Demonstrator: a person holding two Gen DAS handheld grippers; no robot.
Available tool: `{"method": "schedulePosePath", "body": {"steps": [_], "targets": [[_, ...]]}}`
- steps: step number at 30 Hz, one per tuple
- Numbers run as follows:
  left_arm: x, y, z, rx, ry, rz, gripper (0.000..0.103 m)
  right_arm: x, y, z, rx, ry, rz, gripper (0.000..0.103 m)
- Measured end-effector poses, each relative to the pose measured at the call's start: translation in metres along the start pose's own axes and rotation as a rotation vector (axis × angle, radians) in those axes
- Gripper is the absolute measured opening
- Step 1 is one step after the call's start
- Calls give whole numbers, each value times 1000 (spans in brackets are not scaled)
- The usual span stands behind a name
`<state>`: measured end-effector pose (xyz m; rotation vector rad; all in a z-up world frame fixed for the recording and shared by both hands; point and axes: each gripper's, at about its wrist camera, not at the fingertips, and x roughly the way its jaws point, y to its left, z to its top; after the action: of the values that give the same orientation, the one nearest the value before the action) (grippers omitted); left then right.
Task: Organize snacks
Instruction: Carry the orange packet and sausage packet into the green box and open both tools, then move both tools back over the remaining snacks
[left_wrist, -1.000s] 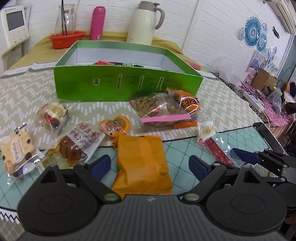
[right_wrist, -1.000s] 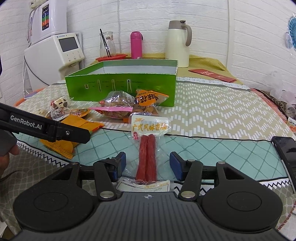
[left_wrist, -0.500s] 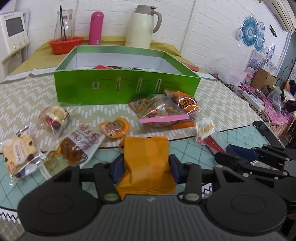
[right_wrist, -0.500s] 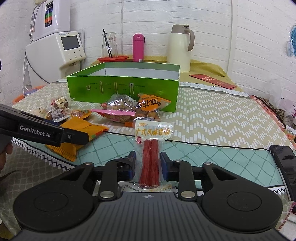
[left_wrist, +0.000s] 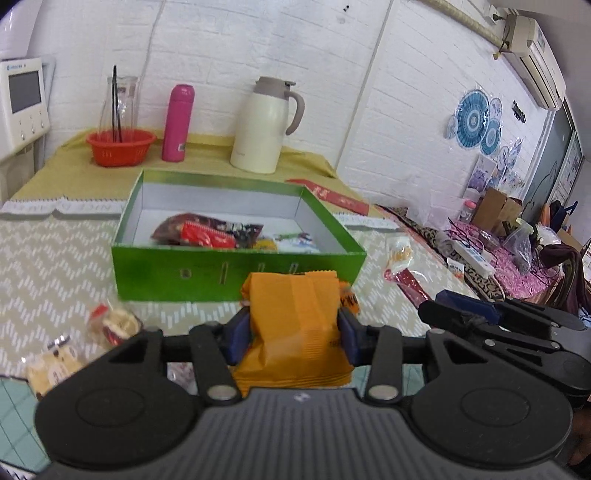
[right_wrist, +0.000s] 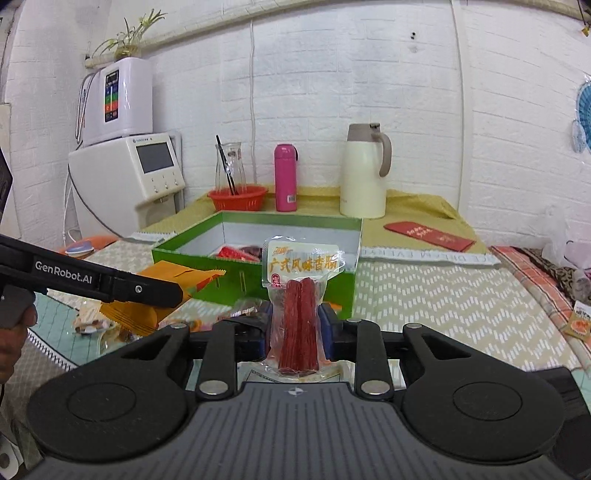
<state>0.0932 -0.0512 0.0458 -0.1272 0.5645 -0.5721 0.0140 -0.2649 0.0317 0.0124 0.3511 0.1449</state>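
Left tool (left_wrist: 293, 334) closed on orange packet (left_wrist: 293, 317), pads pressed against both packet sides; packet held off worktop (left_wrist: 55, 236), short of green box (left_wrist: 236, 273) ahead. Right tool (right_wrist: 295, 328) clamped on sausage pack (right_wrist: 299, 314), pack upright between pads, box just beyond. Snacks already seen inside box. Risk judged: slick film may slip from pads during carry; two tools close together may collide over box; pack may catch on near box wall if carried too low.
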Motion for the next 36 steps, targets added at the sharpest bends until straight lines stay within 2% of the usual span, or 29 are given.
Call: {"method": "schedulePosePath", "body": {"steps": [5, 8, 13, 21, 25, 27, 28, 29, 30, 31, 32, 34, 36], "targets": [[17, 9, 39, -32, -47, 14, 44, 37, -8, 31, -12, -18, 15, 48], [34, 14, 58, -29, -68, 61, 44, 62, -11, 44, -6, -14, 18, 48], [67, 30, 81, -46, -70, 94, 44, 104, -17, 57, 3, 17, 3, 49], [117, 59, 89, -101, 1, 122, 44, 172, -18, 54, 7, 127, -5, 50], [129, 68, 86, -109, 28, 125, 45, 190, -16, 47, -8, 168, 5, 51], [134, 70, 86, -106, 35, 117, 45, 196, -15, 45, -16, 180, 15, 55], [135, 71, 86, -105, 37, 111, 49, 200, -13, 44, -27, 188, 19, 59], [135, 71, 86, -106, 26, 113, 58, 202, -12, 42, -42, 197, 17, 67], [133, 71, 85, -108, 1, 116, 83, 205, -10, 42, -64, 202, 7, 81], [129, 71, 84, -112, -34, 130, 99, 205, -8, 40, -88, 202, -9, 89], [125, 68, 83, -106, -78, 157, 103, 204, -6, 38, -105, 191, -28, 103], [120, 63, 84, -67, -122, 191, 103, 200, -9, 39, -109, 161, -51, 103], [118, 61, 86, -58, -110, 206, 103, 196, -13, 40, -88, 162, -29, 103]]}}
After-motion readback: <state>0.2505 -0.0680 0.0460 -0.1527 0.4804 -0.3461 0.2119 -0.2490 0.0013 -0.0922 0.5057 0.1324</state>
